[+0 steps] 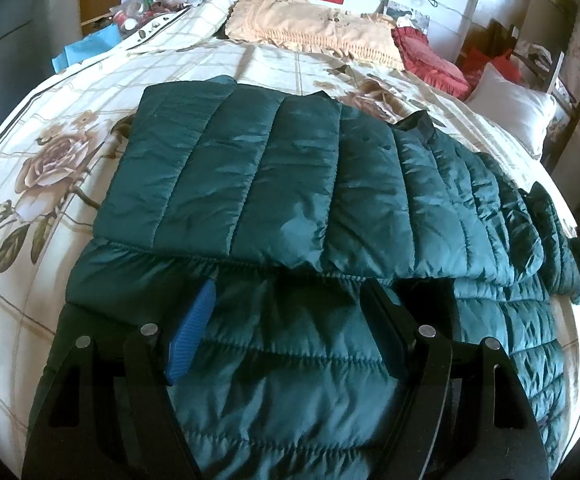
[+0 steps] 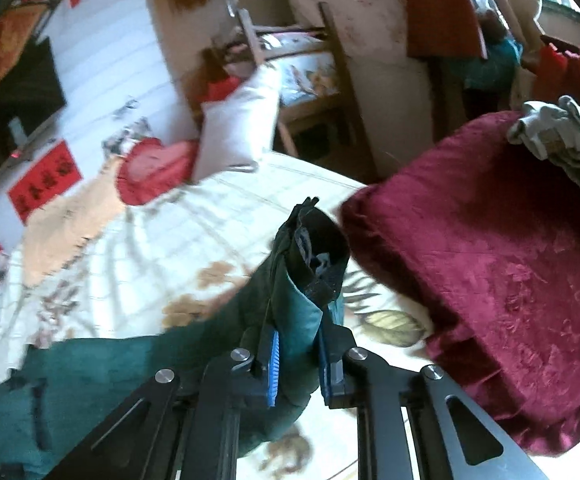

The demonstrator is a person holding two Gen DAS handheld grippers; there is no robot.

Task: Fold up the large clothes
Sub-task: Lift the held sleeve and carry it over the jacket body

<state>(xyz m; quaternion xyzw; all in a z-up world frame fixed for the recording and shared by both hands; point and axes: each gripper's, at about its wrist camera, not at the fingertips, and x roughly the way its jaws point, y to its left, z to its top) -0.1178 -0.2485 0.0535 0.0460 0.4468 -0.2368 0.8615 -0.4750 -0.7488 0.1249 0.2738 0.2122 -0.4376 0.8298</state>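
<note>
A dark green quilted puffer jacket (image 1: 273, 184) lies across the floral bedspread (image 1: 45, 168), one side folded over the body. My left gripper (image 1: 285, 320) hovers open over the jacket's near edge, with its blue pad (image 1: 191, 332) resting on the fabric. My right gripper (image 2: 296, 350) is shut on the jacket's sleeve (image 2: 302, 292), holding it up off the bed; the dark cuff (image 2: 322, 248) sticks up past the fingers. The rest of the jacket (image 2: 101, 380) trails to the lower left in the right wrist view.
Beige (image 1: 314, 28) and red (image 1: 430, 56) pillows lie at the head of the bed, a white pillow (image 1: 510, 112) at the right. A dark red velvet cushion (image 2: 498, 272) with grey clothes (image 2: 562, 144) on it sits close to the right gripper. A wooden chair (image 2: 310, 64) stands beyond the bed.
</note>
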